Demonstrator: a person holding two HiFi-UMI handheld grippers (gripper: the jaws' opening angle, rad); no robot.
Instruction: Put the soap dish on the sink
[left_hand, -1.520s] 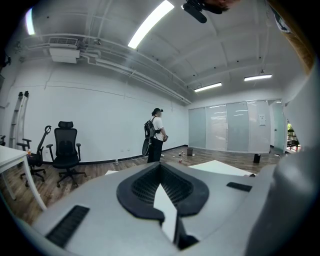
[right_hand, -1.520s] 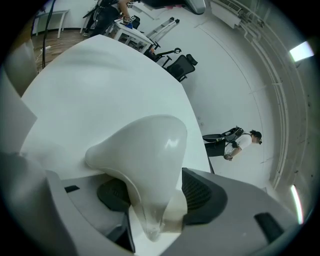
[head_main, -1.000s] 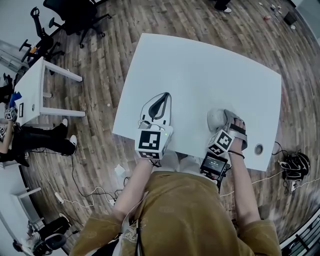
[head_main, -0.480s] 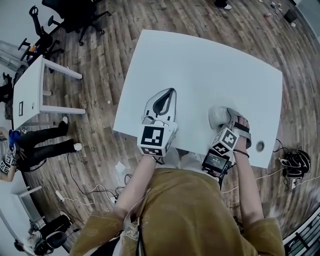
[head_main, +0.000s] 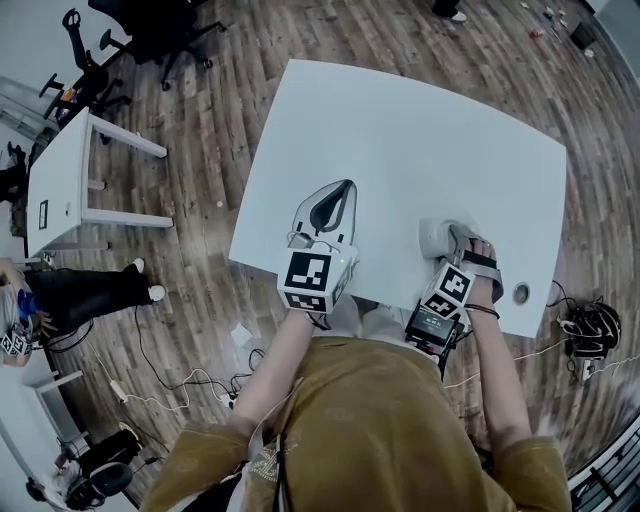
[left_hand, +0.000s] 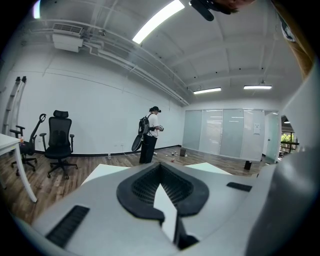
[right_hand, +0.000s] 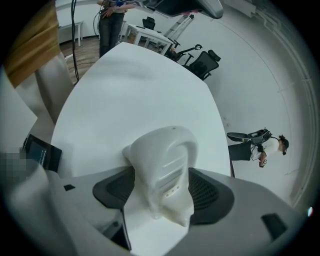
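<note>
the jaws of the right gripper (right_hand: 161, 192) are spread wide and have just been opened further. the white soap dish (right_hand: 165, 150) is seen between them, set down on the white table (head_main: 400, 130). the dark ribbed pads (right_hand: 112, 190) are stood close on either side of the dish, and no firm press on it is seen. the dish is propped with its curved rim raised and its slotted face turned towards the right gripper view. in the head view it is found near the table's near edge, towards the right, just ahead of the right hand (head_main: 478, 268). the jaws of the left gripper (left_hand: 160, 172) are brought together at their tips, and nothing is held between them; only a sliver of tabletop is shown through the gap behind the tips. this gripper is held over the table's near left part, well apart from the dish. a marker cube (head_main: 313, 278) is carried on its back. beyond the table, wooden floor (head_main: 200, 150), an office chair (left_hand: 59, 145) and a standing person (left_hand: 150, 142) are seen.
</note>
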